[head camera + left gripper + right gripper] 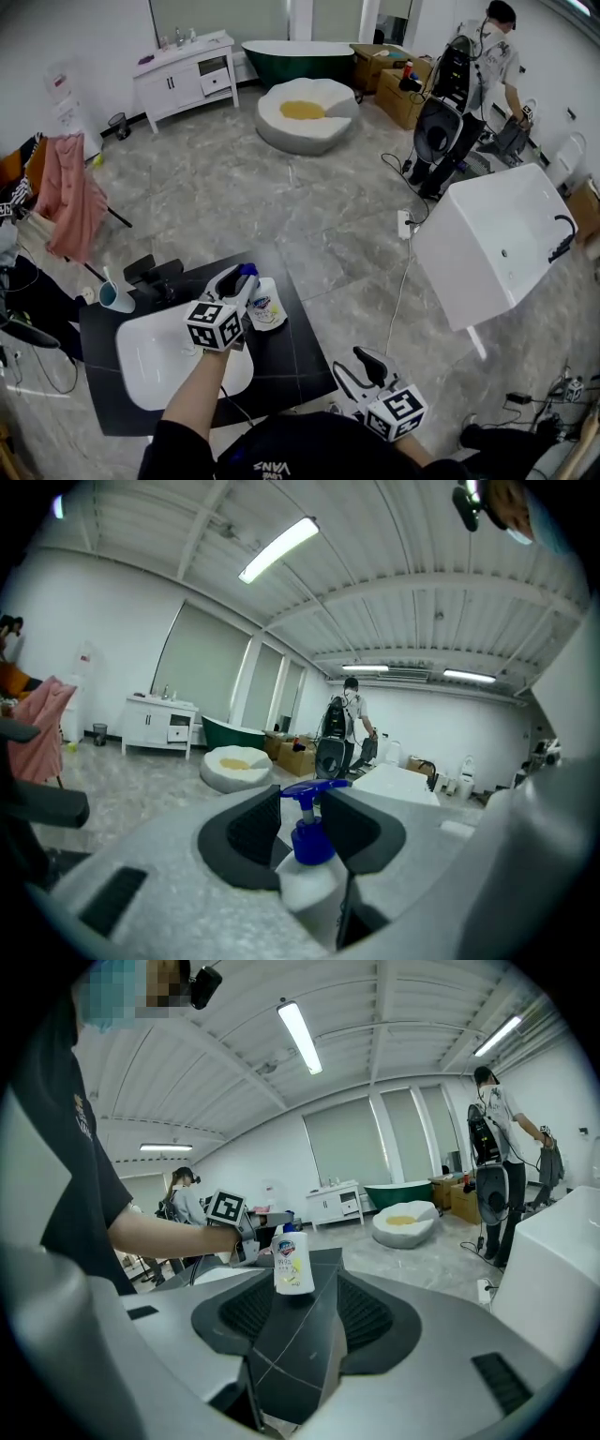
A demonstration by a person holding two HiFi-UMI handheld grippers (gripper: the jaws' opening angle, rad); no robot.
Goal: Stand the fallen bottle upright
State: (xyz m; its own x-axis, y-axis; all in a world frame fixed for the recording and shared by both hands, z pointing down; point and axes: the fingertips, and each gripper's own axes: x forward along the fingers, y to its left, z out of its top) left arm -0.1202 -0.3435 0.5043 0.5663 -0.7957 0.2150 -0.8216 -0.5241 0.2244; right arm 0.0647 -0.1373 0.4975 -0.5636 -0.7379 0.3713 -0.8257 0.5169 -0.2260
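The bottle (266,306) is nearly upright, blue pump on top, over the black table (300,349) just beside the white basin (150,364). We cannot tell whether its base touches the tabletop. It sits between the jaws of our left gripper (242,281), which clamp its shoulder on either side of the pump neck. We judge the step is the set-down: level the base, lower until it rests flat, then release gently. Our right gripper (359,367) hangs open and empty by the table's near edge, apart from the bottle.
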